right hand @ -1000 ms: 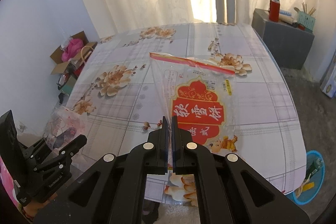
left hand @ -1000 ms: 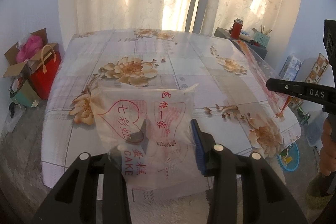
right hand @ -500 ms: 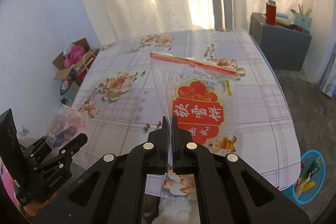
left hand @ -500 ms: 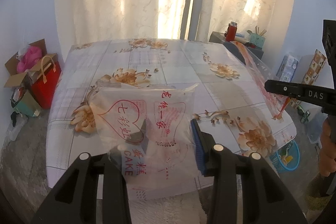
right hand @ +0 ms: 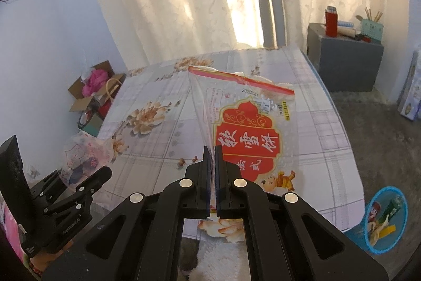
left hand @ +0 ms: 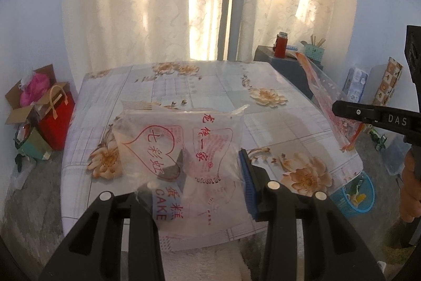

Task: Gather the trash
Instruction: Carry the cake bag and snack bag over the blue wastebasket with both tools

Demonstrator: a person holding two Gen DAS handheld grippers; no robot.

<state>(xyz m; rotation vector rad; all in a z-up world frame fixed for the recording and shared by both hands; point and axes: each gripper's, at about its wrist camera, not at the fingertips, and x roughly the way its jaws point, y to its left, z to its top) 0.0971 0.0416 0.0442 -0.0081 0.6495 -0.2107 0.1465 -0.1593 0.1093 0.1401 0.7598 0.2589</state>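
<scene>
My left gripper (left hand: 213, 162) is shut on a puffy clear cake bag (left hand: 184, 138) with red print, held up over the near edge of the flowered table (left hand: 210, 96). The bag hides the left finger in part. My right gripper (right hand: 213, 153) is shut on the edge of a clear snack bag (right hand: 247, 133) with a red label, which stands up above the table (right hand: 163, 149). In the left wrist view the right gripper (left hand: 339, 107) shows at the right with its snack bag (left hand: 321, 94). In the right wrist view the left gripper (right hand: 102, 173) and cake bag (right hand: 79, 157) sit at the lower left.
A blue basket (right hand: 384, 217) with scraps in it stands on the floor by the table's right corner, also seen as the basket (left hand: 352, 194). A red bag (left hand: 56, 120) and a cardboard box (left hand: 23, 107) lie left of the table. A grey cabinet (right hand: 347, 65) stands at the back right.
Both grippers have risen and drawn back from the table, each still holding its bag. The table now looks lower and farther away.
</scene>
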